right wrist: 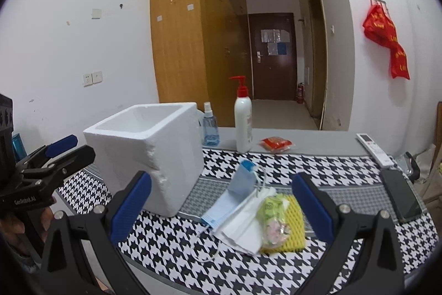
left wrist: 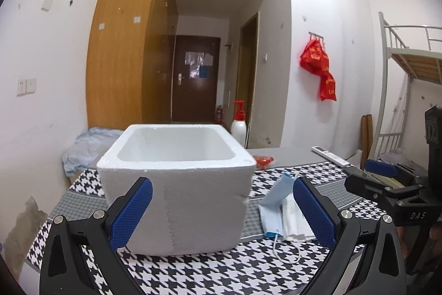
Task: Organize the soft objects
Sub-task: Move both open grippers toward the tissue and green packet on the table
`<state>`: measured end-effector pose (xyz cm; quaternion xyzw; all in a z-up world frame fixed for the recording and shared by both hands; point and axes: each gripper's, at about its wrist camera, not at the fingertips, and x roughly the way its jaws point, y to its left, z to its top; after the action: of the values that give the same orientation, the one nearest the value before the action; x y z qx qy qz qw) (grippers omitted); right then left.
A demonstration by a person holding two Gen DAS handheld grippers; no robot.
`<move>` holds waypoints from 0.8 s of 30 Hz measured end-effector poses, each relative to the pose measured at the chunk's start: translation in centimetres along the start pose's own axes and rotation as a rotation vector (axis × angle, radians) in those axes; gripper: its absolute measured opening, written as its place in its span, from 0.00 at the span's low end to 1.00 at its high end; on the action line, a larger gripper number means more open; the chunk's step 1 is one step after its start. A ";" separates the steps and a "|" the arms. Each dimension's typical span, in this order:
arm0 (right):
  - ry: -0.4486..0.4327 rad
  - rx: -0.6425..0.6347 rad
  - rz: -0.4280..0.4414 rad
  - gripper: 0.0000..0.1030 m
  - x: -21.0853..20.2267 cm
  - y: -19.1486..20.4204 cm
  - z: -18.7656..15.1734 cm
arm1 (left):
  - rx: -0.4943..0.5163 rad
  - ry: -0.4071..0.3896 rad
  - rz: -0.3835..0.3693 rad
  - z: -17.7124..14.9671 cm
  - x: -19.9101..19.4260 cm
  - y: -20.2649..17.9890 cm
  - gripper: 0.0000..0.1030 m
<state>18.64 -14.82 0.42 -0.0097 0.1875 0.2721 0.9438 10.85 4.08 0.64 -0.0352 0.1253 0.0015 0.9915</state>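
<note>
The left tool [left wrist: 222, 209] is spread wide and grasps nothing; the foam box [left wrist: 176, 184] stands on the table [left wrist: 221, 275] just ahead, between its fingers. The right tool [right wrist: 221, 208] is likewise released. Ahead of it lie a blue mask [right wrist: 234, 198], white masks [right wrist: 243, 228], a green packet [right wrist: 272, 220] and a yellow sponge [right wrist: 297, 228], piled together just right of the box.

"DAS" on right tongs [left wrist: 386, 179]; "GenRobot.AI" on left tongs [right wrist: 66, 154].
</note>
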 end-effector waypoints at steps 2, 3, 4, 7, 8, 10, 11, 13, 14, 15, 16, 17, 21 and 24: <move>0.005 0.002 -0.015 1.00 -0.1 -0.4 -0.3 | 0.000 0.005 -0.020 -0.1 0.1 -0.5 0.99; 0.007 0.006 -0.016 1.00 -0.2 -0.6 -0.4 | -0.001 0.013 -0.028 -0.1 0.2 -0.8 0.99; 0.007 0.011 -0.012 1.00 -0.3 -0.8 -0.6 | 0.002 0.017 -0.034 -0.2 0.3 -1.0 0.99; 0.009 0.020 -0.020 1.00 -0.5 -1.1 -1.0 | 0.015 0.033 -0.034 -0.6 0.7 -1.9 0.99; 0.010 0.026 -0.023 1.00 -0.5 -1.3 -1.1 | 0.014 0.037 -0.038 -0.7 0.9 -2.1 0.99; 0.010 0.035 -0.028 1.00 -0.7 -1.7 -1.3 | 0.014 0.048 -0.044 -0.8 1.2 -2.3 0.99; 0.010 0.040 -0.030 1.00 -0.7 -1.9 -1.4 | 0.017 0.053 -0.049 -0.8 1.4 -2.4 0.99; 0.013 0.041 -0.044 1.00 -0.8 -2.2 -1.5 | 0.023 0.052 -0.059 -0.8 1.4 -2.8 0.99; 0.014 0.043 -0.053 1.00 -0.8 -2.4 -1.5 | 0.029 0.049 -0.068 -0.7 1.4 -2.8 0.99; 0.012 0.047 -0.059 1.00 -0.9 -2.5 -1.4 | 0.035 0.044 -0.076 -0.6 1.4 -2.9 0.99; 0.006 0.049 -0.061 1.00 -1.1 -2.6 -1.4 | 0.038 0.040 -0.077 -0.5 1.5 -3.0 0.99; -0.002 0.048 -0.067 1.00 -1.3 -2.6 -1.4 | 0.041 0.040 -0.083 -0.4 1.7 -3.1 0.99; -0.013 0.053 -0.096 1.00 -1.9 -3.0 -1.6 | 0.056 0.055 -0.115 -0.5 2.3 -3.8 0.99; 0.000 0.065 -0.110 1.00 -2.0 -3.5 -1.9 | 0.068 0.063 -0.141 -0.6 2.7 -4.6 0.99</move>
<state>18.27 -19.06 -0.92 0.0107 0.1956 0.2136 0.9571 13.38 -0.58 -0.31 -0.0105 0.1538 -0.0738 0.9853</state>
